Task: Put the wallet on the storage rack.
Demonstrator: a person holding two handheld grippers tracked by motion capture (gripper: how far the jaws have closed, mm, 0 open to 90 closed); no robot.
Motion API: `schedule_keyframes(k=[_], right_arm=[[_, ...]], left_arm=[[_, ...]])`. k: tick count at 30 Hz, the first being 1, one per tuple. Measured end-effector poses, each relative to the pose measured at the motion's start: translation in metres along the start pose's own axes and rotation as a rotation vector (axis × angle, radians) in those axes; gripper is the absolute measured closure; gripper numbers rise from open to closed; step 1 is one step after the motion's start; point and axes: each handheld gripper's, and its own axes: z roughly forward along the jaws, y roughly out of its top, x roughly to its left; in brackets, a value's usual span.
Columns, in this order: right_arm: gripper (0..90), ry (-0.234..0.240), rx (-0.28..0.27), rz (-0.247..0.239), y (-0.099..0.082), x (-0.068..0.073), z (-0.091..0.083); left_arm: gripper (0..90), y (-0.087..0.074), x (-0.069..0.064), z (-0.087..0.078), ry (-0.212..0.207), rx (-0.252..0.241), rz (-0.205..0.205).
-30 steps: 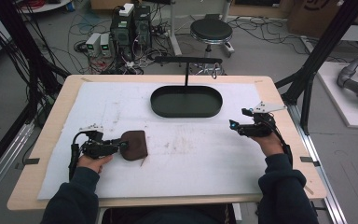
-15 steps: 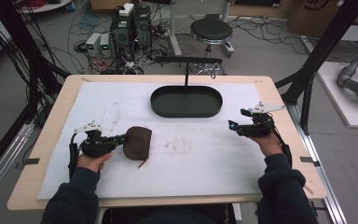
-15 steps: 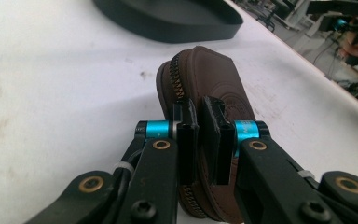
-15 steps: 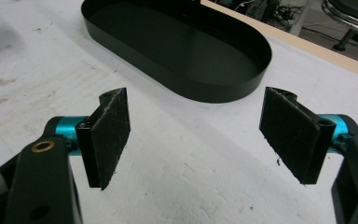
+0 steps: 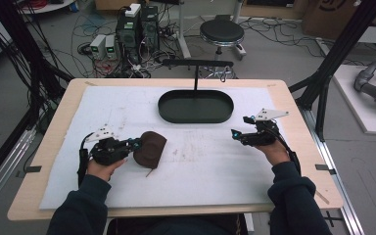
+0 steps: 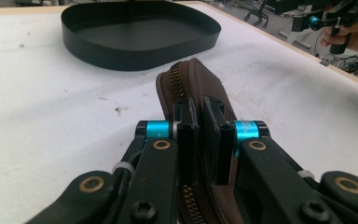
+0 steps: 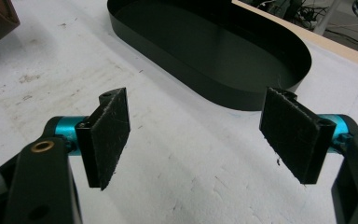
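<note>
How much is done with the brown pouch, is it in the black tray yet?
Not yet. Done: the left gripper has shut on the brown zipper pouch, pinching its edge. In hand: the pouch is tilted up off the white mat. Left: carrying it, probably into the black oval tray, which holds nothing. The right gripper is open.

My high view sits above my side of the table [image 5: 54, 147], looking forward and down, with the black oval tray [image 5: 196, 106] up the middle and floor clutter beyond it. My left gripper view rides low and close, facing the tray [image 6: 135, 44] from near the mat; my right gripper view looks at the same tray [image 7: 214, 56] from its other side, slightly higher. All three share that tray and the white mat [image 5: 210, 161] before it.
</note>
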Motion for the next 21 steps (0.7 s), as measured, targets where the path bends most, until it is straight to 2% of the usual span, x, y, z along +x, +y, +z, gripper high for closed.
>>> schedule_keyframes(k=[3,5,8,10,15,17,18,21], right_arm=[[24.8,-0.002,0.002,0.008,0.0,-0.001,-0.001],[24.8,-0.005,-0.003,0.01,0.0,-0.001,-0.002],[24.8,0.0,0.0,0.008,0.0,-0.001,-0.001],[24.8,-0.002,0.005,0.004,-0.001,-0.001,-0.001],[24.8,0.003,0.001,0.01,-0.001,-0.001,-0.001],[24.8,0.022,-0.009,0.022,0.0,0.001,0.002],[24.8,0.047,-0.012,0.027,0.001,0.004,0.006],[24.8,0.085,-0.005,-0.006,0.006,0.016,0.019]], left_arm=[[81.4,0.003,-0.004,0.007,-0.025,-0.013,0.003],[78.4,0.004,-0.005,0.012,-0.068,-0.035,-0.021],[73.2,0.004,-0.009,0.017,-0.083,-0.044,-0.016],[67.2,0.004,-0.01,0.019,-0.082,-0.042,-0.014],[66.1,0.003,-0.008,0.019,-0.07,-0.037,-0.019],[66.3,0.003,-0.008,0.019,-0.069,-0.033,-0.016],[66.5,0.003,-0.008,0.019,-0.068,-0.034,-0.016],[66.8,0.003,-0.007,0.019,-0.064,-0.034,-0.014]])
